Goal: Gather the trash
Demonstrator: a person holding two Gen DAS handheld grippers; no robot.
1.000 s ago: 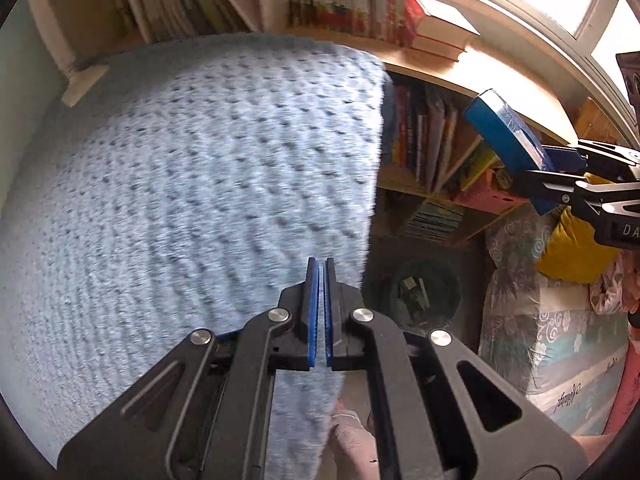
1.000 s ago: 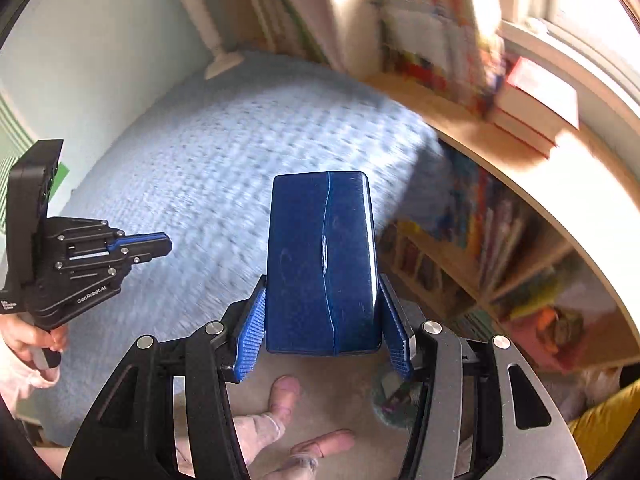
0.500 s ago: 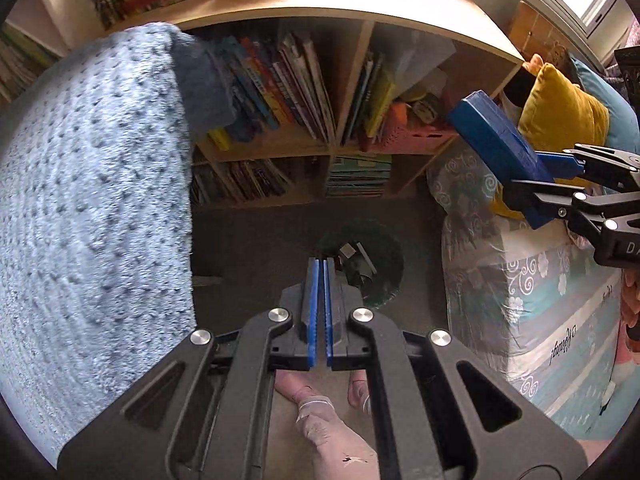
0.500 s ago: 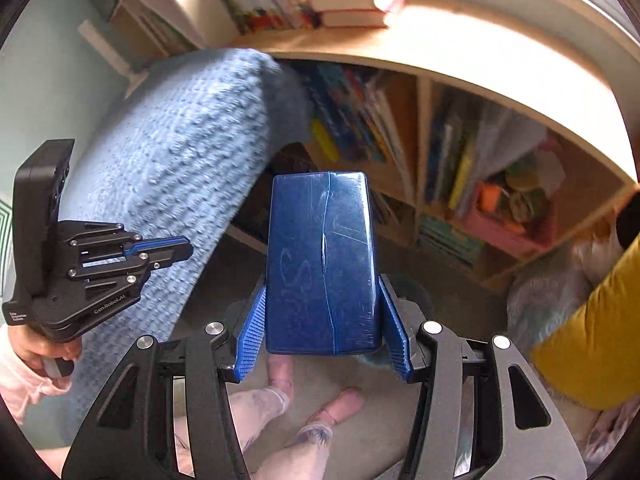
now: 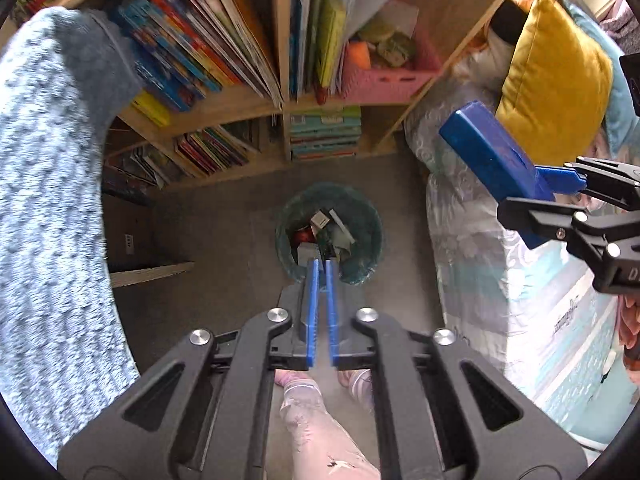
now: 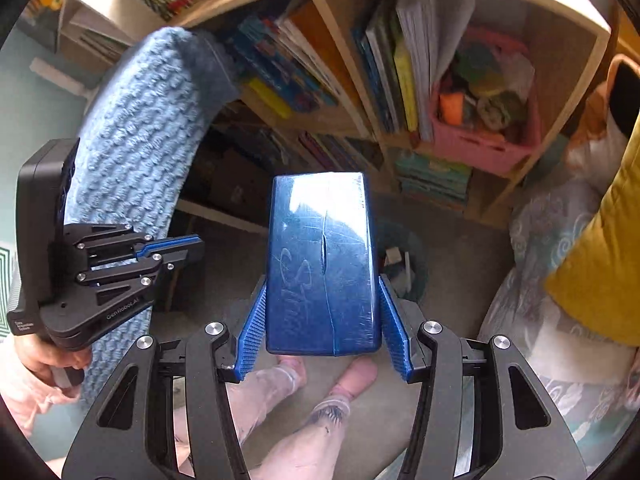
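Note:
My right gripper (image 6: pixel 324 288) is shut on a flat blue box (image 6: pixel 322 264), held up in the air; the box also shows in the left wrist view (image 5: pixel 492 162), up and to the right of the bin. A round dark green trash bin (image 5: pixel 366 216) stands on the floor and holds several scraps. In the right wrist view the bin (image 6: pixel 416 252) is partly hidden behind the box. My left gripper (image 5: pixel 322 268) is shut and empty, pointing down over the bin's near rim; it also shows in the right wrist view (image 6: pixel 196 246).
A wooden bookshelf (image 5: pixel 280 100) full of books stands behind the bin, with a pink basket (image 5: pixel 384 76) in it. A blue knitted blanket (image 5: pixel 44 200) hangs at the left. A bed with patterned sheets (image 5: pixel 500 280) and a yellow pillow (image 5: pixel 556 80) lies at the right. The person's feet (image 6: pixel 296 372) are below.
Both grippers have swung down and toward the bin, which now sits closer and more central. The blue box stays gripped. The left gripper stays shut.

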